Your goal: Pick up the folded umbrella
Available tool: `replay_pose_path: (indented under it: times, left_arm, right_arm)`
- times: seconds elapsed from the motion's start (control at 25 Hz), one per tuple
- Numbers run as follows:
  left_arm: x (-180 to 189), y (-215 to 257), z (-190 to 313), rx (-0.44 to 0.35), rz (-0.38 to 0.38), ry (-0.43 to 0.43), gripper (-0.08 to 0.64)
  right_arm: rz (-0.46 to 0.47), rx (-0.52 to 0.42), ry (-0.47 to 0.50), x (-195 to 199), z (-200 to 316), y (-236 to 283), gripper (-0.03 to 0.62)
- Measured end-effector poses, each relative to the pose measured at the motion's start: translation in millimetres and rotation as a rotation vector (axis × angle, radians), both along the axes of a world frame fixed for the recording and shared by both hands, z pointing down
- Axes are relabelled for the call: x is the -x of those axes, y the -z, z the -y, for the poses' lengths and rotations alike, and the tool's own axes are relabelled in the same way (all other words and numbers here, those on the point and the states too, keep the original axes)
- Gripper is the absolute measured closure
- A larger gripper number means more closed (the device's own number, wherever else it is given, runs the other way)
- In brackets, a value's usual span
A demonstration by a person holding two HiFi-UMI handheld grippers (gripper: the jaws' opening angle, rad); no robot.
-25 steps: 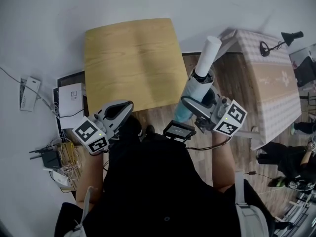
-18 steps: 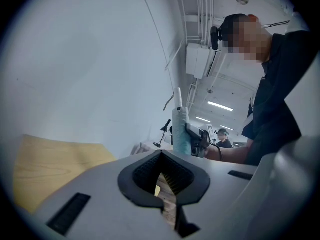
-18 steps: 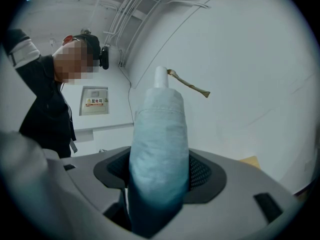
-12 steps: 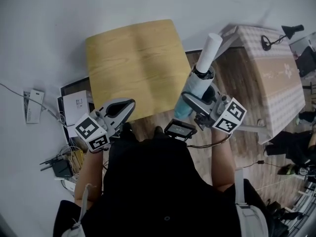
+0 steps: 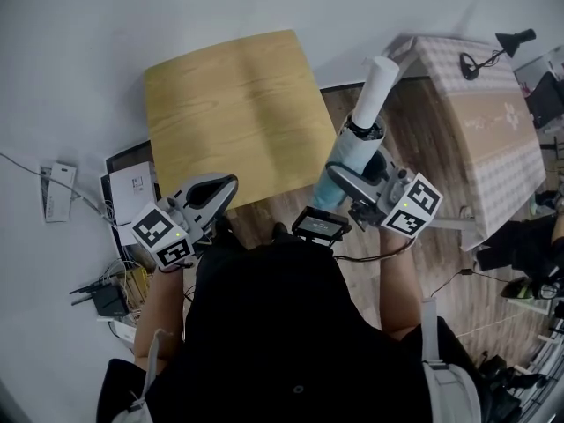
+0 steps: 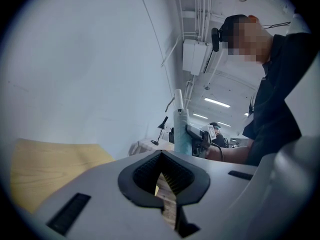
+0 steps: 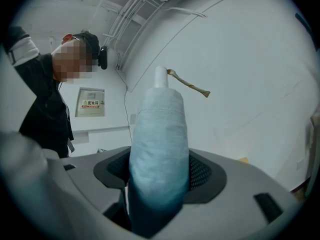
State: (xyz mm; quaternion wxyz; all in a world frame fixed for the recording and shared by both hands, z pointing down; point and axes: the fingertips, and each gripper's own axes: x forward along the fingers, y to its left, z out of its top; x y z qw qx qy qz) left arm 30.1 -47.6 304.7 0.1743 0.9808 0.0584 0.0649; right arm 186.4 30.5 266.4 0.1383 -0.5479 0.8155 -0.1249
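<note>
The folded umbrella (image 7: 159, 144) is clamped between the wide-set jaws of the right gripper (image 5: 348, 183), in the air beside the wooden table (image 5: 229, 113). Its long axis stands upright, white handle on top. The left gripper (image 5: 210, 197) has its jaws together, holding nothing.

We see soft, even indoor light in all three views, with ceiling strip lights (image 6: 217, 102) glowing in the left gripper view and a bright glare patch at the top edge of the right gripper view, so shadows stay faint. Both gripper views bend hard toward a dark round vignette, and the folded umbrella (image 7: 160, 134), close to the lens, darkens and softens at its lower end. The head view is sharp, though it bows the table (image 5: 229, 104) edges.
</note>
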Motion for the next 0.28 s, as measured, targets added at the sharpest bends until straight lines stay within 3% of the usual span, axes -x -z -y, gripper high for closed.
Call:
replay_pose_path:
  times: [0.28]
  left_arm:
    - [-36.9, -2.0, -53.8, -0.007, -0.018, 0.031, 0.549]
  right_arm:
    - [-0.035, -0.011, 0.014, -39.1, -54.1, -2.1, 0.291]
